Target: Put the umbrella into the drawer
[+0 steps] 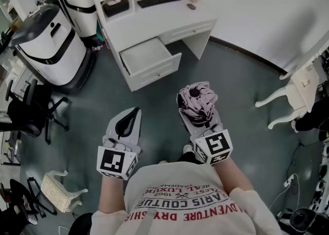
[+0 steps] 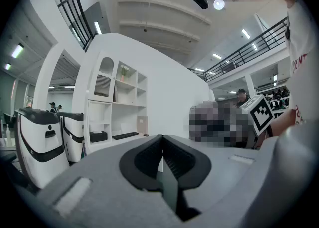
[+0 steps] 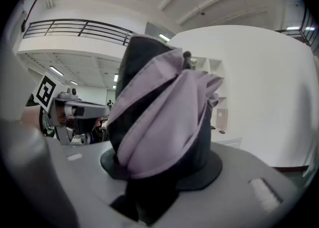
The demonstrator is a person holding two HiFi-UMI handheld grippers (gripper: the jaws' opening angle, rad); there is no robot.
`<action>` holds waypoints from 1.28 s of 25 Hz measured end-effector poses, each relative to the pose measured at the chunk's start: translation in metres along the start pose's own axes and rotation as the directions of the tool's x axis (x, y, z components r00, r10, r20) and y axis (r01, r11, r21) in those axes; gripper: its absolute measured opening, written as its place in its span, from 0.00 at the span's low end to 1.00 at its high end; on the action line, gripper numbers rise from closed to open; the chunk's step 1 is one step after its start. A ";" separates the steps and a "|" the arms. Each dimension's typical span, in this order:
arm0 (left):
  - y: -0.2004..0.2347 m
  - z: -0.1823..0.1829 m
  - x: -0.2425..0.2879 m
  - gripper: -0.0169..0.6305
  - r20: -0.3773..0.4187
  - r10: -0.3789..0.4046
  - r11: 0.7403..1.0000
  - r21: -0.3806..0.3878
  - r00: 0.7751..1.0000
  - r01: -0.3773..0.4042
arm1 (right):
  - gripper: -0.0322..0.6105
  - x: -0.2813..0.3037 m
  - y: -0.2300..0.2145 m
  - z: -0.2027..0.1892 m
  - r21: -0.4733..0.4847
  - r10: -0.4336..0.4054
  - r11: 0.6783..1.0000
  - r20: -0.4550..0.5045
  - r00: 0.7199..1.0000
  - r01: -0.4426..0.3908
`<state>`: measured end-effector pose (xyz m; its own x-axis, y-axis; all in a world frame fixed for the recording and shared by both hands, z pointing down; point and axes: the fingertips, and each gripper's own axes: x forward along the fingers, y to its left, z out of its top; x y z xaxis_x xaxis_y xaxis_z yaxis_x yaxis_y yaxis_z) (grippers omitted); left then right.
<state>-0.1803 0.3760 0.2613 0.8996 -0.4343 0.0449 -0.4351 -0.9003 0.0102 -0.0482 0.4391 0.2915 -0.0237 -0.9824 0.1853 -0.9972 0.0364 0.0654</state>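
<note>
Grey floor point(image 1: 231, 90) separates me from the open drawer point(image 1: 146, 56), so with my right claw point(image 1: 198, 111) clamped on the folded umbrella point(image 1: 197, 100) and my left claw point(image 1: 134, 113) closed and empty, I should step close, then lay it in lengthwise.

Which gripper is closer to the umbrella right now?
Right. The right gripper is shut on the folded umbrella, which sticks out forward from its jaws. The left gripper is off to the umbrella's left, apart from it, jaws together and empty.
</note>
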 end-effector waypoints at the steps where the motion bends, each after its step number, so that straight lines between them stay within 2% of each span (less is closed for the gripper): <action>1: 0.000 0.001 0.001 0.04 -0.003 -0.002 1.000 -0.001 1.000 0.002 | 0.36 0.001 0.000 -0.001 0.003 0.000 1.000 -0.001 1.000 0.000; 9: 0.002 0.014 0.005 0.04 0.006 -0.024 0.999 0.024 1.000 0.023 | 0.36 0.010 -0.002 -0.002 0.015 -0.014 1.000 -0.005 1.000 0.014; 14: 0.010 0.014 0.009 0.04 -0.002 -0.007 1.000 0.022 1.000 0.007 | 0.36 0.019 -0.009 -0.007 0.056 -0.021 0.998 -0.020 1.000 0.022; 21: 0.023 0.006 0.029 0.04 -0.010 0.039 0.999 0.021 0.999 -0.039 | 0.36 0.047 -0.023 -0.019 0.055 0.042 0.998 -0.037 0.998 -0.040; 27: 0.042 -0.008 0.079 0.04 -0.039 0.123 0.992 0.018 0.992 -0.122 | 0.37 0.097 -0.064 -0.030 0.050 0.123 0.991 -0.048 0.991 -0.121; 32: 0.057 -0.004 0.146 0.04 -0.039 0.200 0.980 0.008 0.979 -0.200 | 0.37 0.146 -0.131 -0.022 0.036 0.162 0.986 -0.050 0.985 -0.161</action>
<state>-0.0734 0.2616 0.2728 0.7923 -0.6042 0.0849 -0.6058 -0.7955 -0.0073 0.0805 0.2945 0.3314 -0.1818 -0.9531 0.2418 -0.9823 0.1872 -0.0006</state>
